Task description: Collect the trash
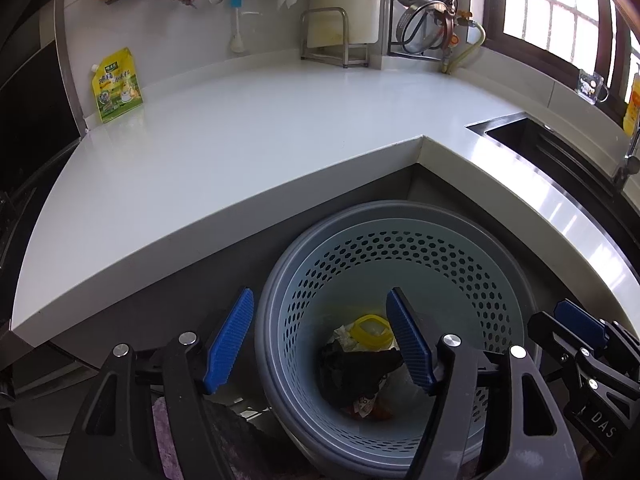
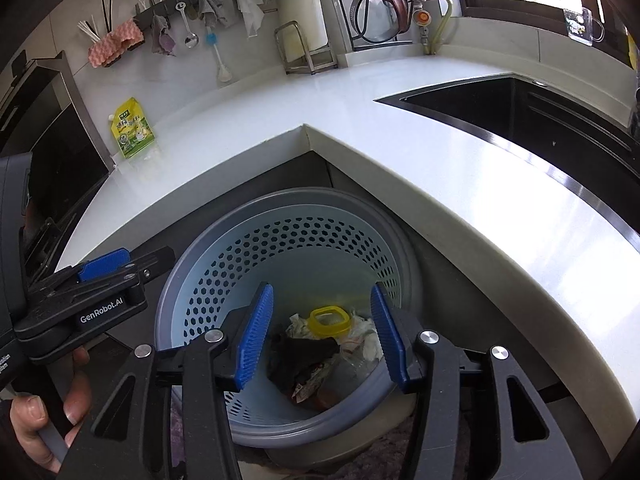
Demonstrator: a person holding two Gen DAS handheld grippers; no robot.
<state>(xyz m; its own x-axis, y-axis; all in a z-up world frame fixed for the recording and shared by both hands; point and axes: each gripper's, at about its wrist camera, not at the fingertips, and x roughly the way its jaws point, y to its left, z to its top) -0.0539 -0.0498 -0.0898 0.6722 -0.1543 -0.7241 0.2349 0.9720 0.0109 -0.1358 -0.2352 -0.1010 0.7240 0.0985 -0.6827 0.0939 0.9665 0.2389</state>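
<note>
Several bits of trash (image 2: 320, 344) lie at the bottom of a round bin (image 2: 280, 240) with holes in its pale blue wall and a grey rim. In the pile there is a yellow ring-shaped lid (image 2: 328, 320), some crumpled white paper (image 2: 368, 340) and a black crumpled thing (image 2: 300, 356). The bin stands on the floor, tucked into the inside corner of a white counter (image 1: 240, 140).

The right gripper (image 2: 322, 336) hangs right over the bin. Its jaws stand apart and nothing is between the blue pads; the trash shows far below through the gap. The left gripper (image 1: 320, 344) is just beside it, over the left edge of the bin. Its jaws are wide apart too and hold nothing. A hand (image 2: 44, 408) grips the left gripper's handle.

On the counter, near the left wall, stands a yellow pouch (image 1: 116, 86). A dark sink (image 2: 500, 108) is set into the counter on the right. On the back wall hang a pink sponge (image 2: 114, 42), a ladle (image 2: 190, 28) and some cloths (image 2: 248, 4). A wire rack (image 2: 376, 4) with metal pans stands in the back corner.
</note>
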